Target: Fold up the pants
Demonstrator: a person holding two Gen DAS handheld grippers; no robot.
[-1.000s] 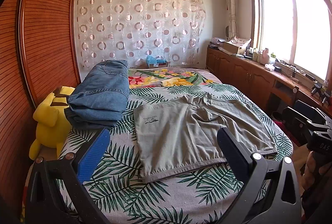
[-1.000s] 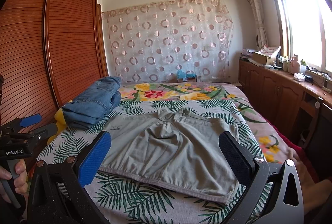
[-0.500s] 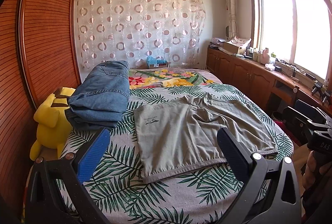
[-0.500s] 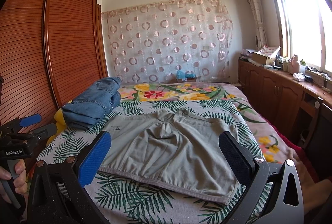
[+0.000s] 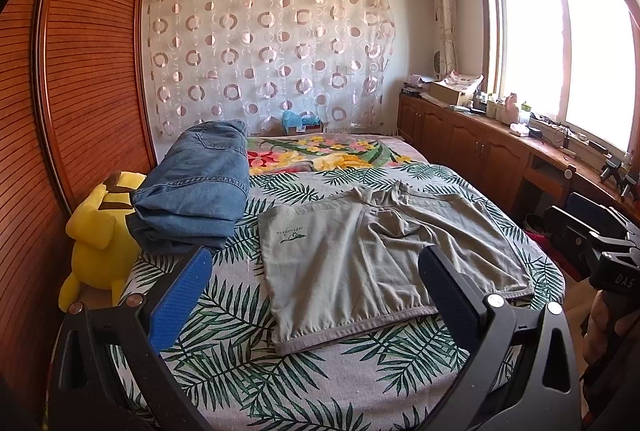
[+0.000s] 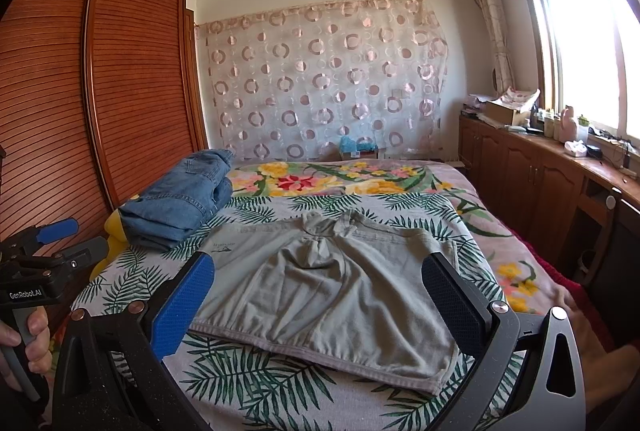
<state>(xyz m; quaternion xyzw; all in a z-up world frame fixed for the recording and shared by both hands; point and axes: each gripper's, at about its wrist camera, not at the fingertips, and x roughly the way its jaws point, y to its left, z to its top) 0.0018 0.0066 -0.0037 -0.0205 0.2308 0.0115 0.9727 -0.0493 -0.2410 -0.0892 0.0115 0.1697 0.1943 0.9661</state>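
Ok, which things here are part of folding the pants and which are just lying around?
Part of the job: grey pants spread flat on the bed; left gripper and right gripper, both open, holding nothing.

Lying about: folded jeans, yellow plush toy, flowered blanket.

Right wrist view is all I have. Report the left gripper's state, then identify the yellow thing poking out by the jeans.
Observer: The left gripper is open, fingers wide apart, nothing between them, aimed at the gray shorts.
Operator: Now the yellow thing.
Observer: It is a yellow plush toy, sitting at the edge of the bed, touching the folded jeans, next to the wardrobe.
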